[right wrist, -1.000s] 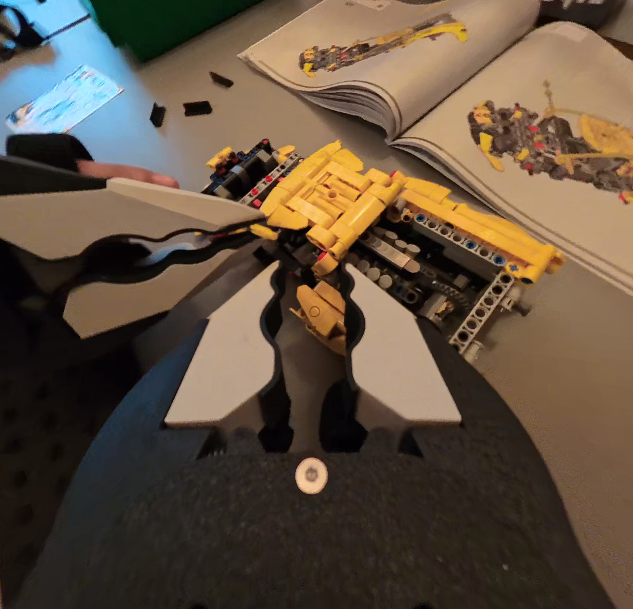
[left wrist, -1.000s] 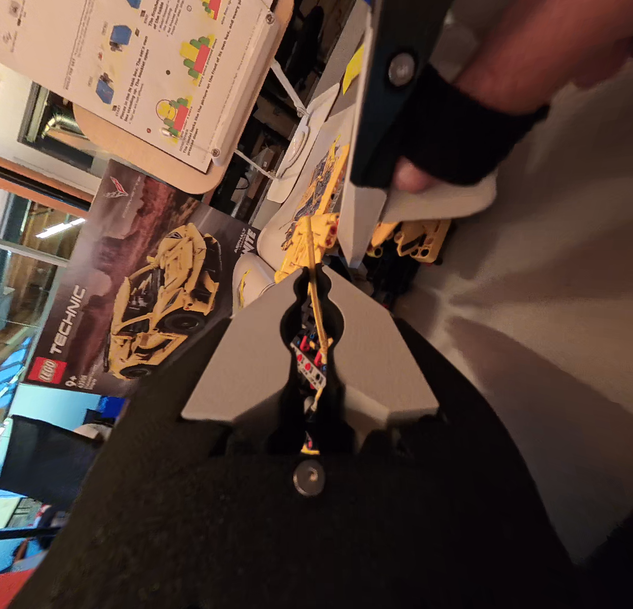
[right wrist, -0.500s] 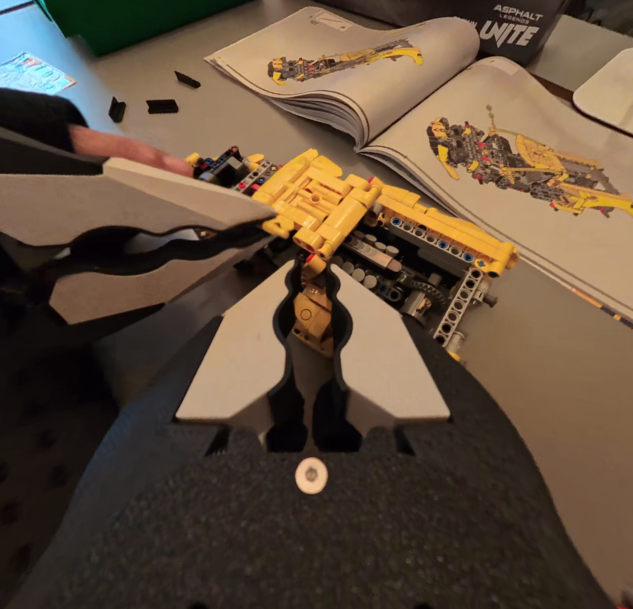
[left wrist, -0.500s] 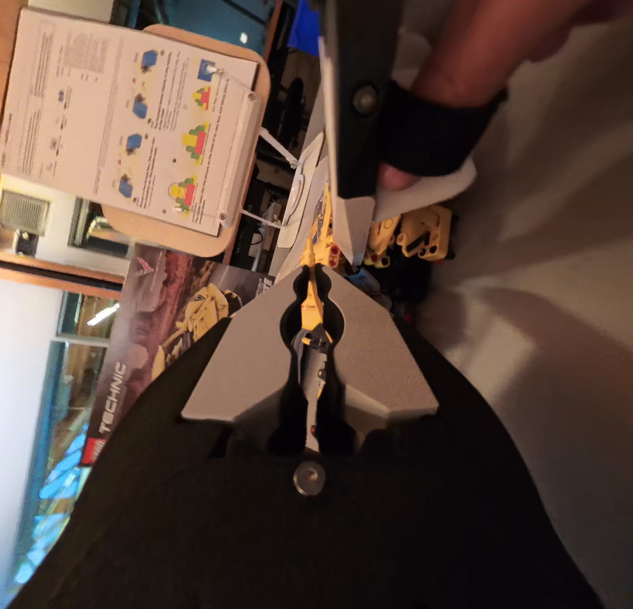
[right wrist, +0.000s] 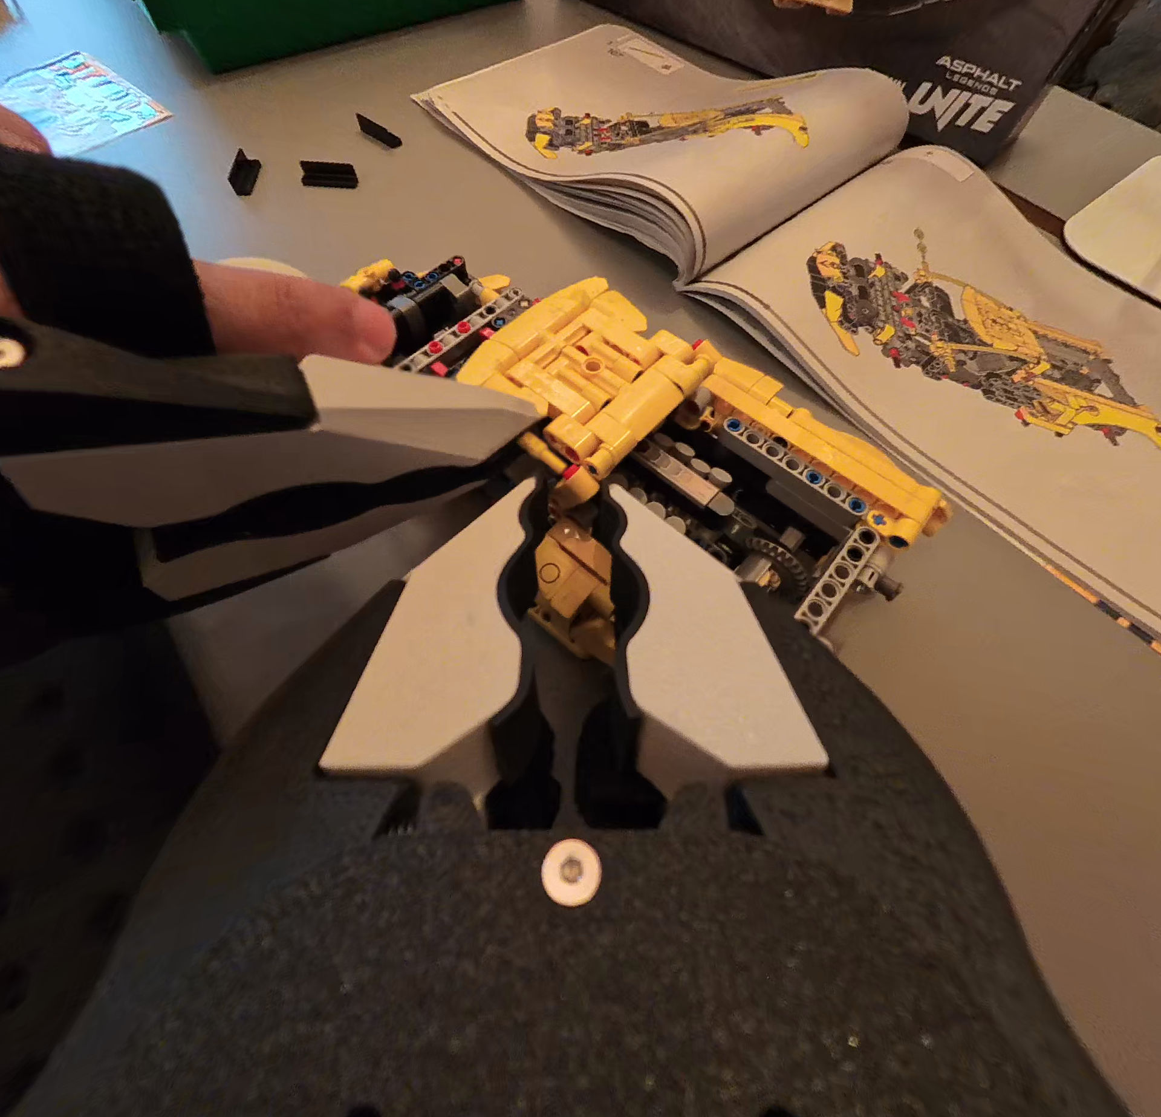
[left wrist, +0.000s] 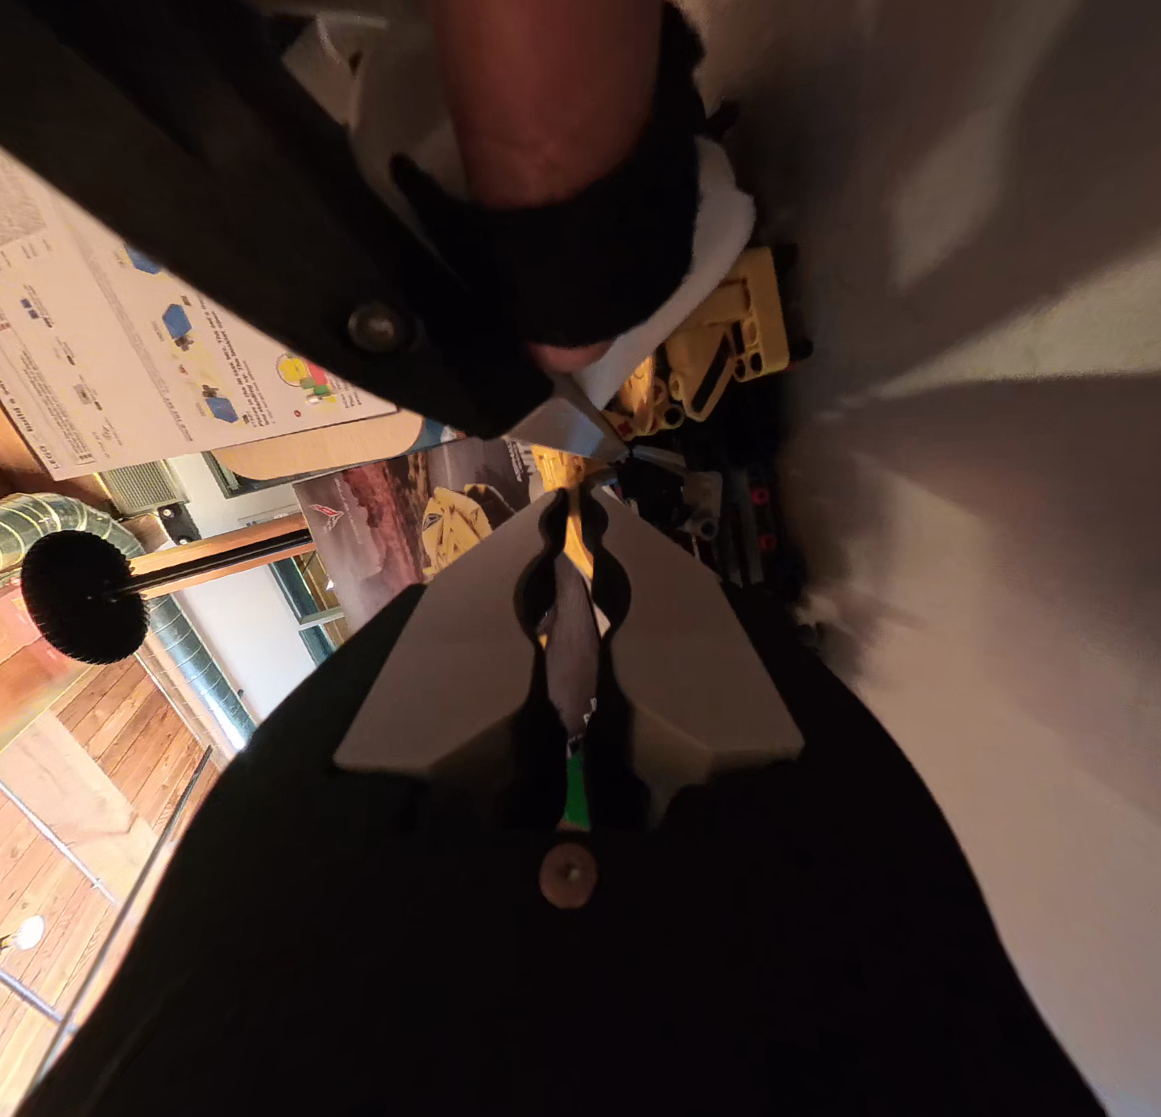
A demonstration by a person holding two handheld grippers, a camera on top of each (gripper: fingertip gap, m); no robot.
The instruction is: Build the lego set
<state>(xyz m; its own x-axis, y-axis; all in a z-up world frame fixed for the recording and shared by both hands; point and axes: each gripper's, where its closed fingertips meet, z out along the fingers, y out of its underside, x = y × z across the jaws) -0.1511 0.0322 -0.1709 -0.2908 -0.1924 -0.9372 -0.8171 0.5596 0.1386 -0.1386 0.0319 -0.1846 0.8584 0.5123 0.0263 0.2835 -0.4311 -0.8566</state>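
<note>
Clearly the right gripper [right wrist: 568, 490] is pinching a small yellow piece [right wrist: 575, 575] between its fingers, nose against the near edge of the half-built yellow car [right wrist: 634, 395], probably to press that piece on. From nine o'clock the left gripper [right wrist: 521, 446] comes in with its tips nearly together against the same edge, seemingly bracing the car; whether they grip anything cannot be told. A bare finger [right wrist: 295, 317] rests on the car's far end. At one o'clock the open manual [right wrist: 754, 163] lies on the grey table [right wrist: 1005, 741], handy for checking.
</note>
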